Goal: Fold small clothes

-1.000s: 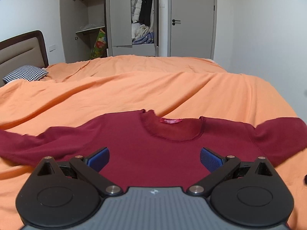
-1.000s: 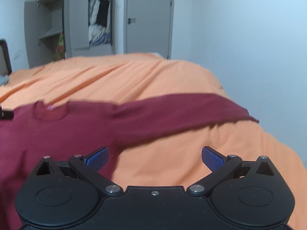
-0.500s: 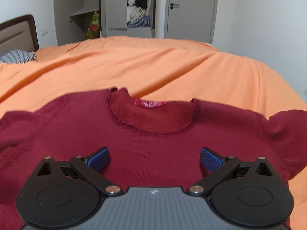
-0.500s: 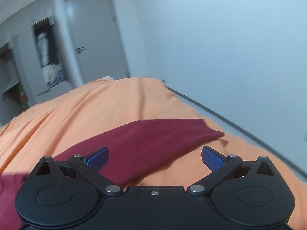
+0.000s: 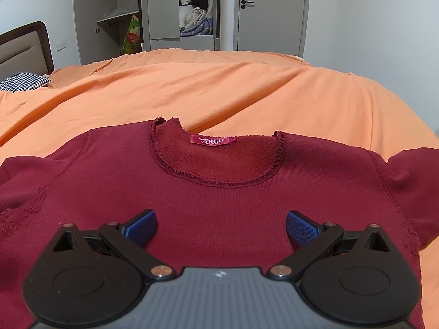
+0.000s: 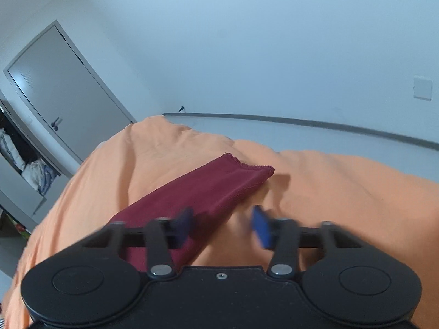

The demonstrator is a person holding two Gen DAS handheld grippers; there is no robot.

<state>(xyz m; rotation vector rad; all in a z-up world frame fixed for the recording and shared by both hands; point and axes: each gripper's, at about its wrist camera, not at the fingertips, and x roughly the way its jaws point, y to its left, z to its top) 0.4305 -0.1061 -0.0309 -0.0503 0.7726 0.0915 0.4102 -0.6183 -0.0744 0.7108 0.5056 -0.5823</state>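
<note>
**Lining up on the sleeve for the first fold**

I have the dark red knit long-sleeved top (image 5: 219, 200) lying flat, front up, on the bed's orange cover (image 5: 219, 90), collar toward twelve o'clock in my left view. My left tool (image 5: 221, 226) hovers over the chest with its blue pads spread wide, gripping nothing. My right tool (image 6: 222, 226) is at the outstretched sleeve (image 6: 208, 189), which runs toward one o'clock in that view; its pads are blurred and stand at a middling gap, one over the cloth and one over the cover, and I can't tell if they touch it. I judge the fold not yet begun. Next I would need a firm pinch near the cuff (image 6: 251, 168), then carry the sleeve across the body.
</note>
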